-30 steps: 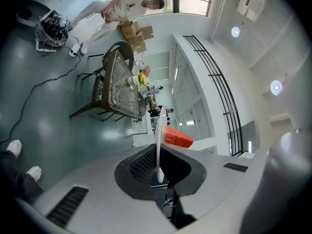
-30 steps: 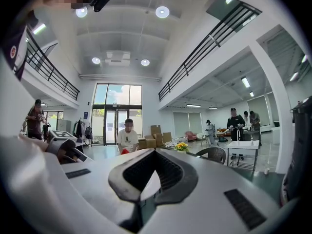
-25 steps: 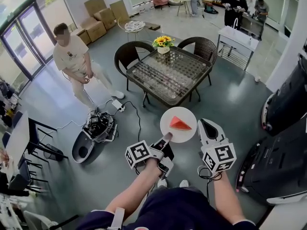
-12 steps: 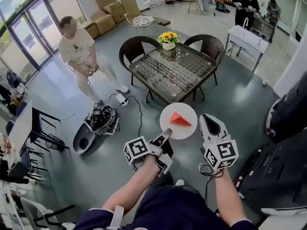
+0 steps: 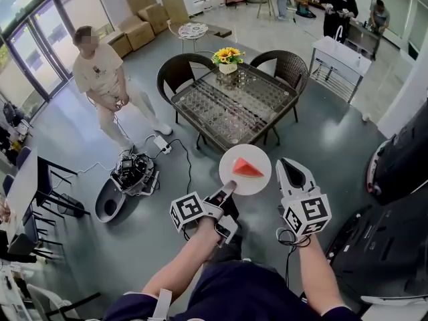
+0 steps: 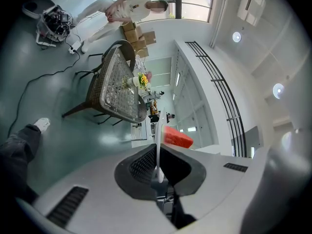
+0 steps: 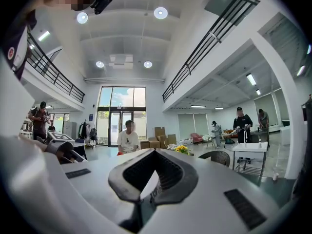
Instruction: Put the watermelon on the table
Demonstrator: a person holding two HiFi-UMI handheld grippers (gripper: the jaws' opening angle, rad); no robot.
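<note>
A red watermelon slice (image 5: 247, 168) lies on a round white plate (image 5: 257, 179). My left gripper (image 5: 230, 188) is shut on the plate's near rim and holds it level in the air, just short of the glass-topped wicker table (image 5: 221, 112). In the left gripper view the plate (image 6: 158, 140) shows edge-on between the jaws, with the watermelon slice (image 6: 177, 137) on its right and the table (image 6: 117, 89) ahead. My right gripper (image 5: 289, 164) hovers to the right of the plate, shut and holding nothing; its closed tips (image 7: 155, 151) point across the room.
Two wicker chairs (image 5: 179, 72) and a vase of sunflowers (image 5: 227, 59) stand at the table's far side. A person in white (image 5: 100, 79) stands at the left. Floor equipment with cables (image 5: 130, 176) lies left of me. A dark machine (image 5: 394, 206) is at my right.
Both grippers and the plate have moved towards the table, which now lies closer to the plate's far rim. The left gripper's hold on the plate is unchanged.
</note>
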